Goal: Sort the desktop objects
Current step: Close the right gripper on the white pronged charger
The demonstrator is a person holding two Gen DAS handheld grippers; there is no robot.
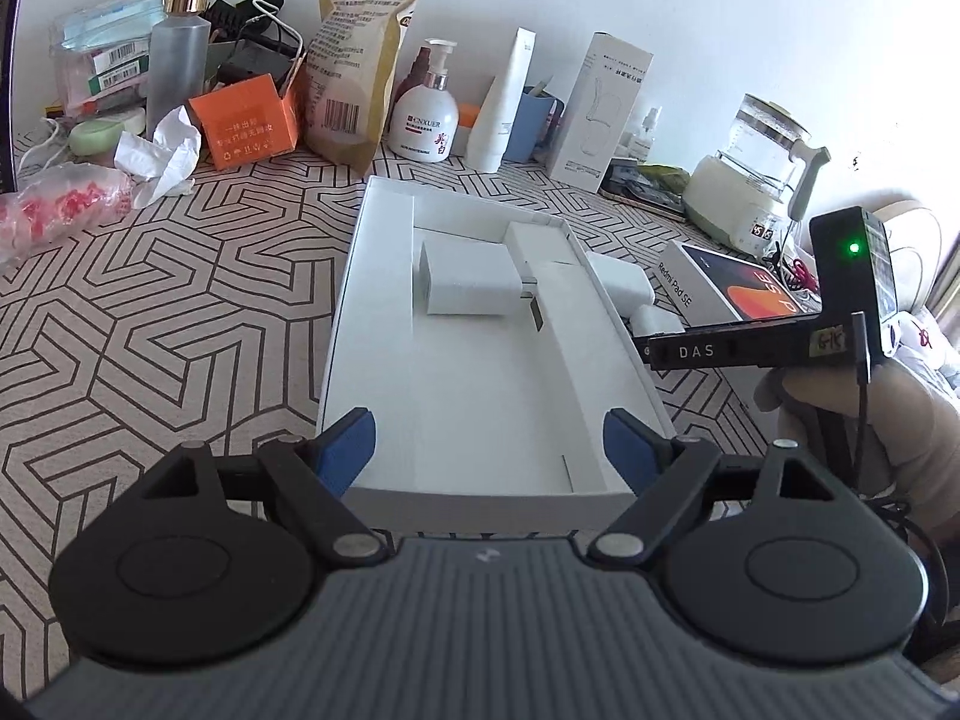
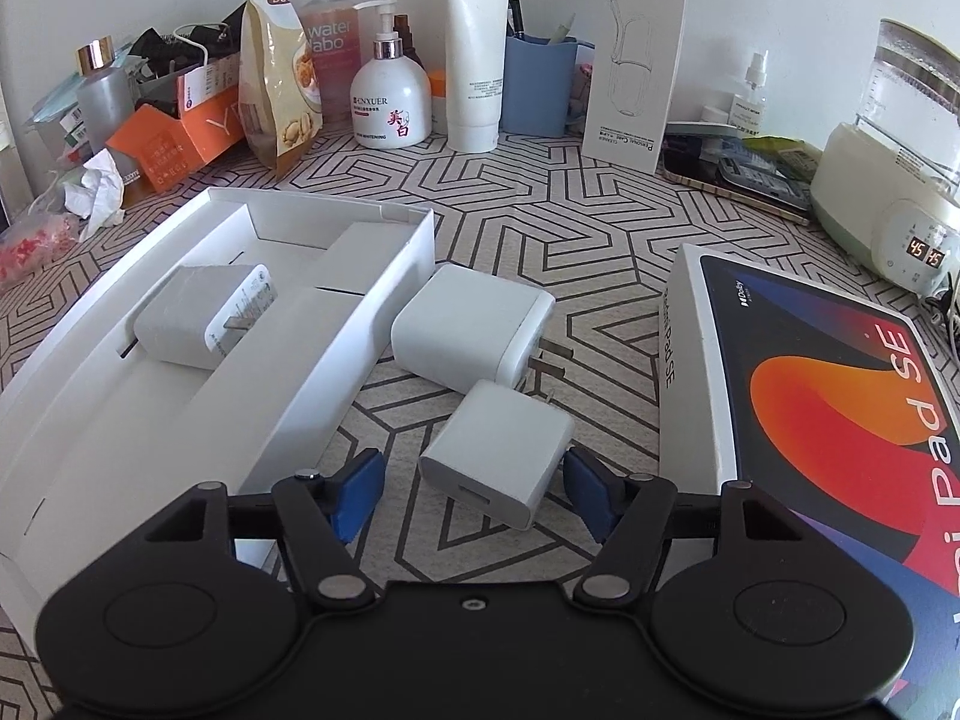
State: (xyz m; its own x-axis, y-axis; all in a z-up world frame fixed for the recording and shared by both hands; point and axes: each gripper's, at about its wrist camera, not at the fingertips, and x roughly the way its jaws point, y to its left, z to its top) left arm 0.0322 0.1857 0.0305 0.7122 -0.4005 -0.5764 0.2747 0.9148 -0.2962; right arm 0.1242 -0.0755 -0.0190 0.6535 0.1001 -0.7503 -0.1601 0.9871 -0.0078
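Looking along the left gripper (image 1: 489, 450), I see its blue fingers (image 1: 348, 450) spread wide at the bottom middle of the frame, one on each side of the near end of the open white box (image 1: 480, 504); whether the pads press its walls I cannot tell. The box runs up the centre of the frame on the patterned worktop (image 1: 180, 312). Inside it, near its far end, lies one white charger (image 1: 468, 279). At the right edge the right gripper (image 1: 750, 342) shows as a black body with a green light, gripped by a gloved hand (image 1: 888, 414). Just past the box's right wall peek two more white adapters, beside a tablet box (image 1: 732, 282). Along the wall at the top stand a pump bottle (image 1: 423, 114), a snack bag (image 1: 354, 54) and an orange carton (image 1: 249, 123).

From the right wrist view, the right gripper (image 2: 474, 495) sits at bottom centre with its fingers (image 2: 357, 495) part open, straddling the small white charger (image 2: 498, 456) on the worktop; the right pad is just beside its edge, the left pad apart from it. Just above it lies a larger white charger (image 2: 471, 324), prongs pointing right. The open white box fills the left of the frame, with the charger lying in its channel. The tablet box occupies the lower right, and a kettle base (image 2: 888, 204) stands at the right edge.
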